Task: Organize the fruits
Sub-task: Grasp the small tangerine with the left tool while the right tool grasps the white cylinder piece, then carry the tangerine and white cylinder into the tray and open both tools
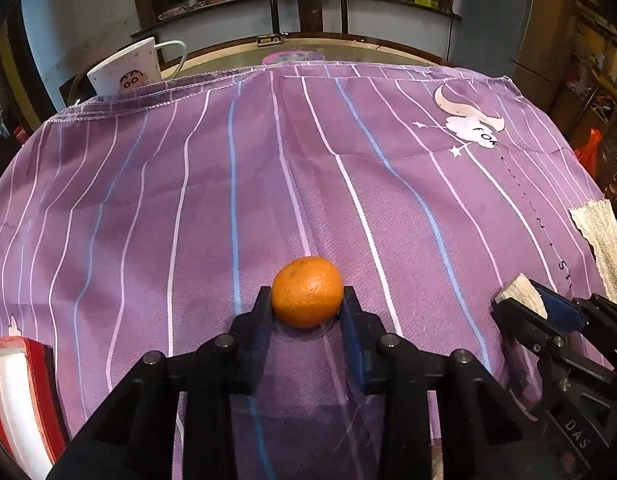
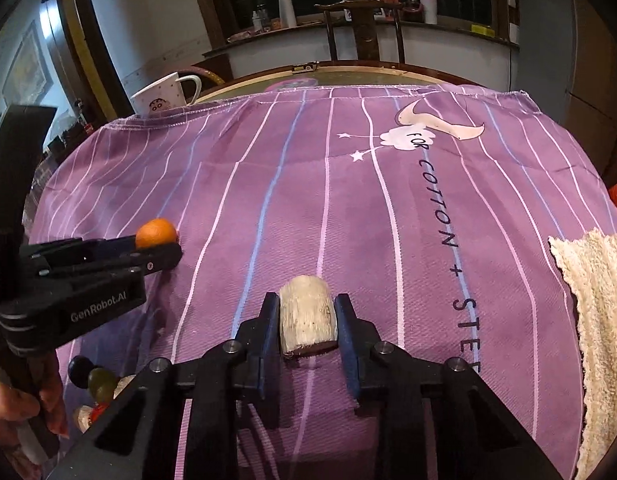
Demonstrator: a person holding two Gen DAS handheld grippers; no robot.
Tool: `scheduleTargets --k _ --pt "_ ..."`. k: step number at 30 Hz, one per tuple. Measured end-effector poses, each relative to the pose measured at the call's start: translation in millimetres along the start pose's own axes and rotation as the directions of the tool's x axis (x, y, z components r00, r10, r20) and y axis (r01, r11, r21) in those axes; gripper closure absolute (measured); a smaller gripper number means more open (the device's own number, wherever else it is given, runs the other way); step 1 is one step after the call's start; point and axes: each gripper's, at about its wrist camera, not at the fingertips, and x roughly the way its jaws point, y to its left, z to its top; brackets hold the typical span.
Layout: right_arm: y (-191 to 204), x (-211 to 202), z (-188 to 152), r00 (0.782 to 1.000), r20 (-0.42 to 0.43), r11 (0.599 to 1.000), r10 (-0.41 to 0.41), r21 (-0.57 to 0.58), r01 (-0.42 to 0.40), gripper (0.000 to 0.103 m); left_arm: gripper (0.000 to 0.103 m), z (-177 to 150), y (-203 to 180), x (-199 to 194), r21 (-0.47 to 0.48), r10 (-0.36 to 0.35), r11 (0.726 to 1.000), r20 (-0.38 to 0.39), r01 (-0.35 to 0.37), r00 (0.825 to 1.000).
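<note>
My left gripper [image 1: 307, 294] is shut on an orange mandarin [image 1: 307, 291], held low over the purple striped cloth [image 1: 268, 184]; both also show in the right wrist view, the gripper [image 2: 164, 250] and the mandarin [image 2: 155, 233], at the left. My right gripper [image 2: 306, 308] is shut on a pale, whitish cut piece of fruit with a dark end [image 2: 306, 316], just above the cloth [image 2: 348, 208]. In the left wrist view the right gripper [image 1: 524, 300] and its pale piece [image 1: 522, 294] sit at the right. Several small fruits, dark, green and red [image 2: 94, 384], lie at the lower left.
A white cartoon mug [image 1: 126, 70] stands at the cloth's far left edge. A cream towel [image 2: 596, 320] lies at the right. A red and white container edge [image 1: 16, 392] is at the near left. A wooden chair [image 1: 308, 4] stands beyond the round table.
</note>
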Motion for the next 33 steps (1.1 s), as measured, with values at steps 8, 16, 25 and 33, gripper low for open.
scheduleTargets --k 8,16,25,33 --pt "2 -21 -2 0.999 0.01 0.998 0.047 0.032 -0.047 0.073 0.071 -22 22 -41 -0.051 -0.018 0.998 0.051 0.021 0.999" --pt "47 -66 -11 0.991 0.036 0.991 0.131 -0.038 -0.129 0.073 0.071 -69 91 -114 -0.166 -0.01 0.986 0.121 0.031 0.993" --pt "155 -84 -29 0.965 -0.02 0.948 0.261 -0.182 -0.26 0.073 0.071 -137 211 -152 -0.356 0.112 0.931 0.078 -0.078 0.991" --pt "275 -58 -45 0.916 -0.143 0.867 0.374 -0.298 -0.4 0.073 0.071 -176 286 -142 -0.462 0.135 0.878 -0.016 -0.127 0.991"
